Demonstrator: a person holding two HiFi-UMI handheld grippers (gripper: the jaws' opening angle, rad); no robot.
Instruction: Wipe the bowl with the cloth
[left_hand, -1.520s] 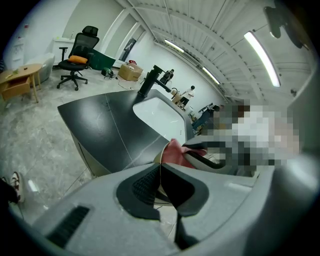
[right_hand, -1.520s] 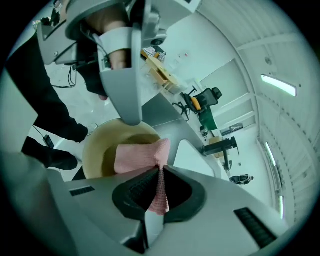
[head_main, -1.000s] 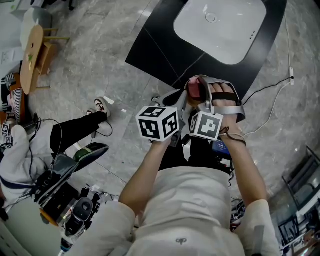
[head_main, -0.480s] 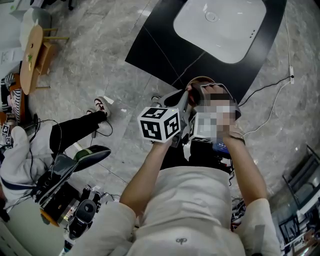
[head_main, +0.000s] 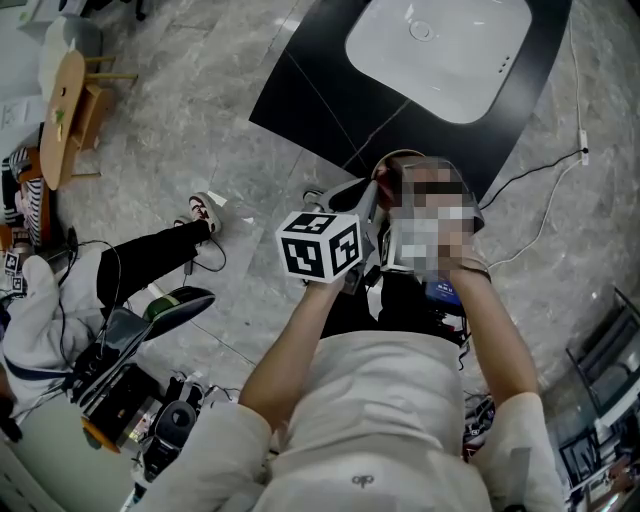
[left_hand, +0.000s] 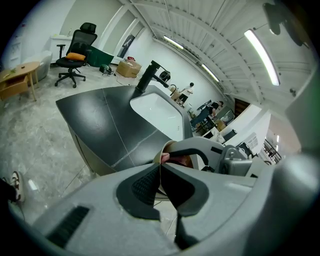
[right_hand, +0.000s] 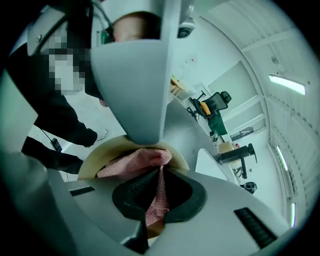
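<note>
A cream bowl (head_main: 398, 158) is held up in front of the person, short of the black counter. My left gripper (head_main: 370, 195) is shut on the bowl's thin rim (left_hand: 169, 148); its jaws (left_hand: 159, 167) meet on the rim edge. My right gripper (right_hand: 159, 176) is shut on a pink checked cloth (right_hand: 140, 162), which is bunched inside the bowl (right_hand: 92, 162) against its wall. The left gripper's grey finger (right_hand: 140, 90) stands over the bowl in the right gripper view. A mosaic patch hides most of the right gripper in the head view.
A black counter (head_main: 310, 90) with a white sink (head_main: 440, 50) and a dark faucet (left_hand: 147, 77) lies just ahead. A person's leg and shoe (head_main: 205, 212) are at the left, equipment (head_main: 130, 390) at the lower left, a cable (head_main: 540, 220) on the right floor.
My right gripper with the cloth has sunk a little deeper into the bowl. The left gripper and the bowl have stayed where they were.
</note>
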